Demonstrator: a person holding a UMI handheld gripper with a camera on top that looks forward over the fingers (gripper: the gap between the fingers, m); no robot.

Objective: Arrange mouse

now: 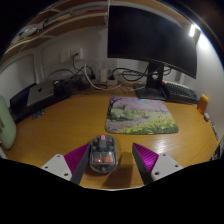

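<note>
Between the 2 pads of the hand-held gripper [102,160], the mouse [102,153] sits on the counter [60,125], fingers wide with gaps. Light, rigid, slick-shelled; best pinched at its flanks, toward the mousepad [142,115].

Mouse's [102,154] near end hidden below.

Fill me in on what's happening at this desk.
A person's handheld gripper has a mouse between its jaws, low over the wooden desk. Whether the jaws are pressing on it can't be told from here. Just beyond and a bit right lies a mousepad with a landscape print. Farther back stand a monitor and a keyboard.
</note>
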